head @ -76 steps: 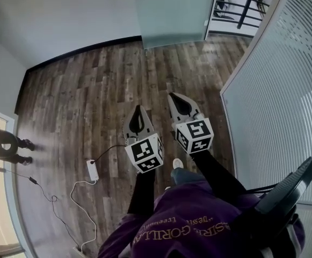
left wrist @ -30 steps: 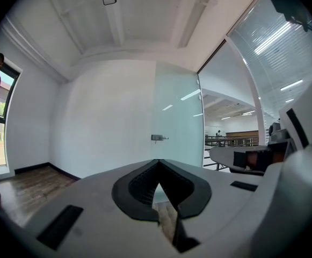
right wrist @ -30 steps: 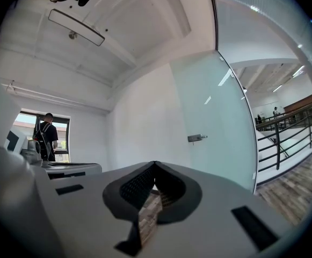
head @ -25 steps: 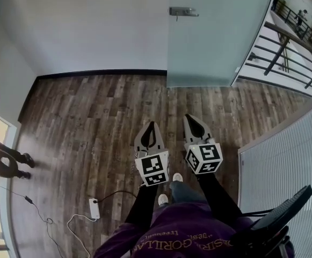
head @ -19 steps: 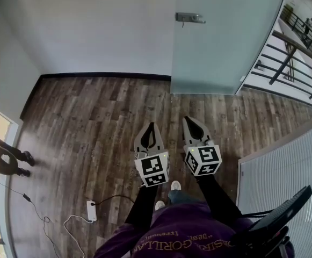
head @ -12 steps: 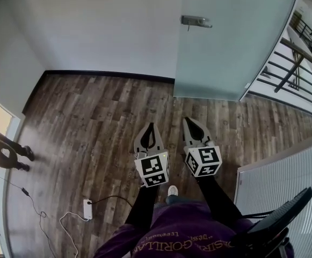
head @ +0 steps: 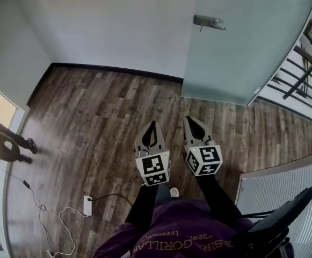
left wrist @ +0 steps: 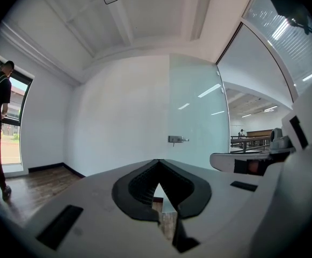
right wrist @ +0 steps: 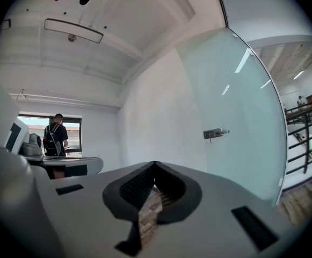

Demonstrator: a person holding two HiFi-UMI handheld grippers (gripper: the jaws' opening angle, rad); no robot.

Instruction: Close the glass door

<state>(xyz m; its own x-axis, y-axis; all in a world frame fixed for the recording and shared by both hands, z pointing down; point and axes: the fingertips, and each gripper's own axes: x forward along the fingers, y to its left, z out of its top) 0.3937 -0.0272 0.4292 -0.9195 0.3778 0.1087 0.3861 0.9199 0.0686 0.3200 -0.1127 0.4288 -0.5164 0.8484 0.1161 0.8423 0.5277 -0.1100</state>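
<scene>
The frosted glass door [head: 247, 42] stands open ahead on the right, its metal handle [head: 209, 21] near its left edge. Both grippers are held side by side above the wood floor, pointing toward the door and well short of it. My left gripper [head: 152, 124] is shut with nothing in it, and so is my right gripper [head: 190, 120]. In the left gripper view the door [left wrist: 196, 112] and handle [left wrist: 177, 139] lie beyond the shut left gripper [left wrist: 158, 162]. The right gripper view shows the handle [right wrist: 216, 133] right of the right gripper [right wrist: 154, 164].
A white wall [head: 107, 26] adjoins the door on the left. A dark railing [head: 306, 74] runs beyond the doorway. A ribbed panel [head: 284, 192] lies at the right. A power strip with cable [head: 87, 204] lies on the floor, and a person [head: 2, 144] stands by the left window.
The view has advanced toward the door: door and handle have grown larger and shifted right. Both grippers stay shut and side by side in front of the body.
</scene>
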